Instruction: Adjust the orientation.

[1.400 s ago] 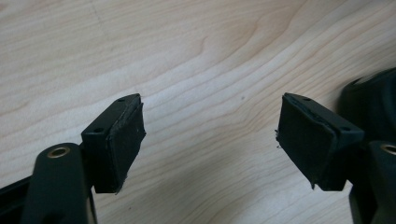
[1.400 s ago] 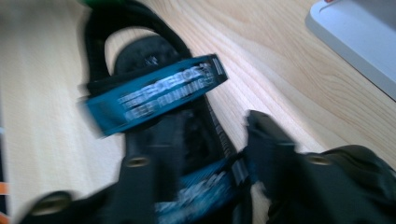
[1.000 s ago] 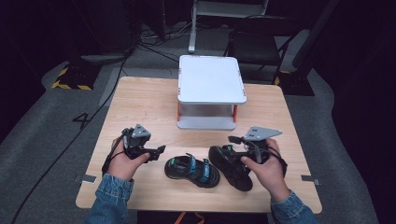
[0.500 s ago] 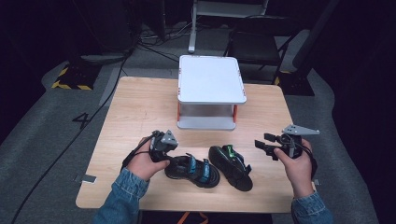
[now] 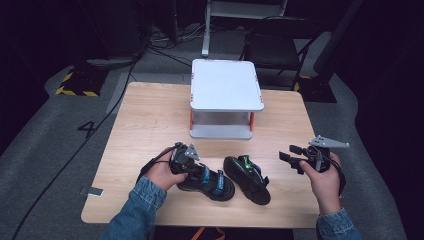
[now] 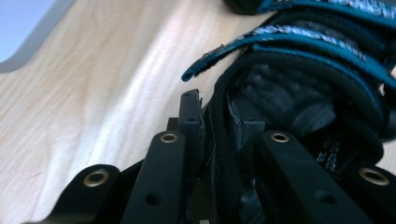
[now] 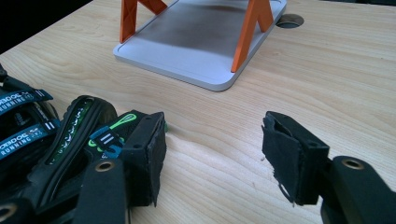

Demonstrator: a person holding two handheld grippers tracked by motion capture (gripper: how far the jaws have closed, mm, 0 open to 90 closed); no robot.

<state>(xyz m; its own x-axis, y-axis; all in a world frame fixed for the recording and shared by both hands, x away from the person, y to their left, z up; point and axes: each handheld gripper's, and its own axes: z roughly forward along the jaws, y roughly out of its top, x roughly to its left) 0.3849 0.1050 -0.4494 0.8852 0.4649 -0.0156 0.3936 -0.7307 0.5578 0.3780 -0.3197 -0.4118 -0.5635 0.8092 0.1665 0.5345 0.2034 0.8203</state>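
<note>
Jaws of the left gripper (image 6: 219, 140) are pinched nearly together on the heel edge of the blue-strapped sandal (image 5: 207, 179), the black rim sandwiched between them with the loose strap end curling just ahead. That thin rim looks like the sensible place to bite: the sole would be too broad for the jaws. The sandal rests on the wooden table (image 5: 150, 120), directly in front of that gripper and angled away toward the second one. The green-accented sandal (image 5: 247, 179) lies just beyond it, toes close, untouched. Off to its far side, the right gripper (image 7: 212, 156) hangs above the wood, jaws spread wide with nothing between them, well apart from either shoe — probably parked out of the way while one hand works. Ahead of both stands the white two-tier rack (image 5: 226, 85), its lower shelf bare, a likely destination.
</note>
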